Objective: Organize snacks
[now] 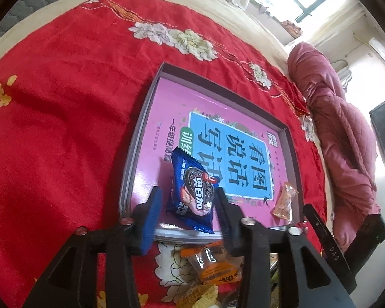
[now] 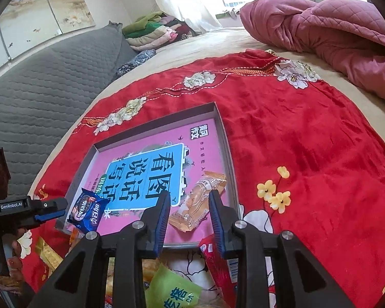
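Left gripper (image 1: 188, 200) hangs over the tray's (image 1: 137, 138) near-left corner, fingers spread around the blue cookie packet (image 1: 192, 192), whether gripping it I cannot tell; right gripper (image 2: 190, 205) fingers released near the orange packet (image 2: 200, 200).

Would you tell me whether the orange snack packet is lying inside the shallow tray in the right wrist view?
Yes, the orange snack packet lies on the pink printed floor of the shallow tray, inside its right wall.

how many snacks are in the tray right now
2: the blue cookie pack at the tray's near left corner, between the left gripper's jaws, and the orange snack at its near right.
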Motion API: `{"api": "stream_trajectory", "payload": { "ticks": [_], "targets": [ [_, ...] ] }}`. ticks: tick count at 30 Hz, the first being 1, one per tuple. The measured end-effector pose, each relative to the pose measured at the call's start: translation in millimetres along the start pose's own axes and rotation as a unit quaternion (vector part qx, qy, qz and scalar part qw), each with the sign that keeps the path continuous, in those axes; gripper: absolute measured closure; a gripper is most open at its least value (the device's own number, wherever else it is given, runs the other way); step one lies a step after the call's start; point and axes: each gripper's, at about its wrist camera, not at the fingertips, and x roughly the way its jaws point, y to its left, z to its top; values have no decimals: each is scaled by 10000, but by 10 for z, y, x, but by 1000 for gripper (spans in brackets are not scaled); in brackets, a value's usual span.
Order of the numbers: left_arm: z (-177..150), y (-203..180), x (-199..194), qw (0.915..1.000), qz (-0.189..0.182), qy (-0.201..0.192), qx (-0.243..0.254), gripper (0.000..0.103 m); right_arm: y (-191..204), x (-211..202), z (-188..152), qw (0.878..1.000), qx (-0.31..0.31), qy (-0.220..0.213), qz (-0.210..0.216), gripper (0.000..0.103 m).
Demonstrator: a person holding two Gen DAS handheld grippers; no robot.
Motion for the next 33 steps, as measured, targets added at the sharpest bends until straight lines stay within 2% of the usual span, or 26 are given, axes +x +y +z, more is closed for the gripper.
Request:
{"api": "stream_trajectory", "payload": {
  "ticks": [1,8,12,24,33],
  "targets": [
    [1,-3,-19,10000,-14,-19,4,46,-8,1,5,10000,12,3,7,71],
    [-1,-100,-197,9993,148,-247,233,45,-19,-41,23,9999,45,-84,111,68],
    [-12,-129,-290,9987,163,-342,332,39,-16,-87,37,9996,52,-189,195,63],
    [-127,-107,-609,9974,199,-602,353,33,28,-262,86,9977,-14,-567,365,53],
    [-258,-78,-652,9977,221,-541,351,33,45,-402,86,9970,-35,-683,373,48]
  ]
}}
